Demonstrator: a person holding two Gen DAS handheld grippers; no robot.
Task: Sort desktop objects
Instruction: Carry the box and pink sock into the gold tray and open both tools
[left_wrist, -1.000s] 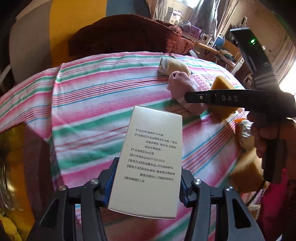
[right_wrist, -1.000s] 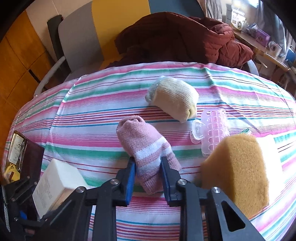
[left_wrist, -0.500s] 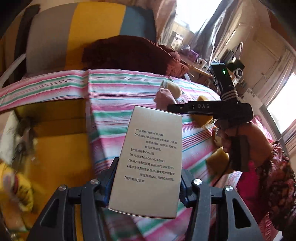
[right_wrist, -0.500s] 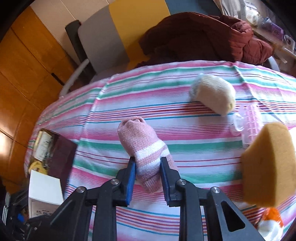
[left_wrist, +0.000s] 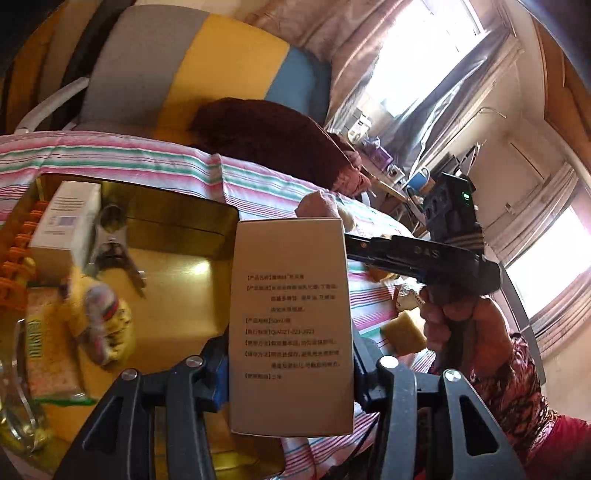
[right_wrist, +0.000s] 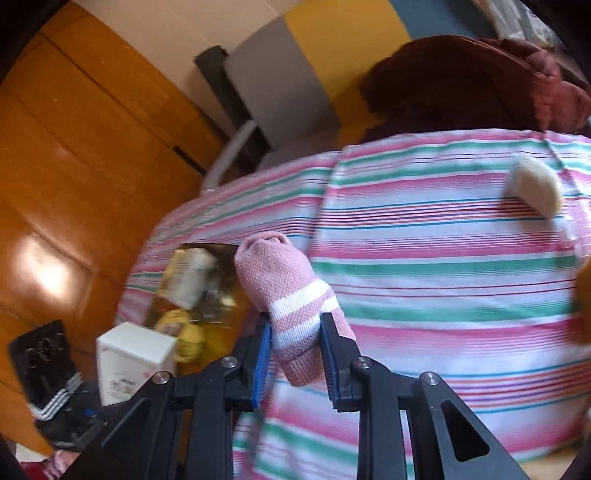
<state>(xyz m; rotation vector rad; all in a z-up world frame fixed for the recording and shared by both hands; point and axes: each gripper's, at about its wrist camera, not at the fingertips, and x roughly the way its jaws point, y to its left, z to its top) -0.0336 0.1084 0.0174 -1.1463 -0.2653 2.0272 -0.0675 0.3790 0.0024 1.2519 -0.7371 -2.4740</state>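
Observation:
My left gripper (left_wrist: 290, 369) grips a silver box with black print (left_wrist: 290, 325) upright by its lower sides; its jaws are closing on the box. It hangs over the right edge of an open gold tin (left_wrist: 177, 206) on the striped tablecloth (left_wrist: 258, 184). My right gripper (right_wrist: 295, 332) is shut on a rolled pink sock with white stripes (right_wrist: 280, 269), held in the air above the cloth. Past the sock lies the tin (right_wrist: 207, 247), to its left. The left-held box (right_wrist: 133, 362) shows at lower left in the right wrist view.
The tin holds a white box (left_wrist: 66, 221), a metal clip (left_wrist: 110, 243), a yellow toy (left_wrist: 99, 317) and a packet. A cream sock (right_wrist: 533, 186) and yellow sponges (left_wrist: 404, 330) lie on the cloth. A maroon jacket (left_wrist: 266, 136) sits on the chair behind.
Both hands swung left and rose. The gold tin came into view under the left gripper and its box. The pink sock left the cloth and now hangs near the tin.

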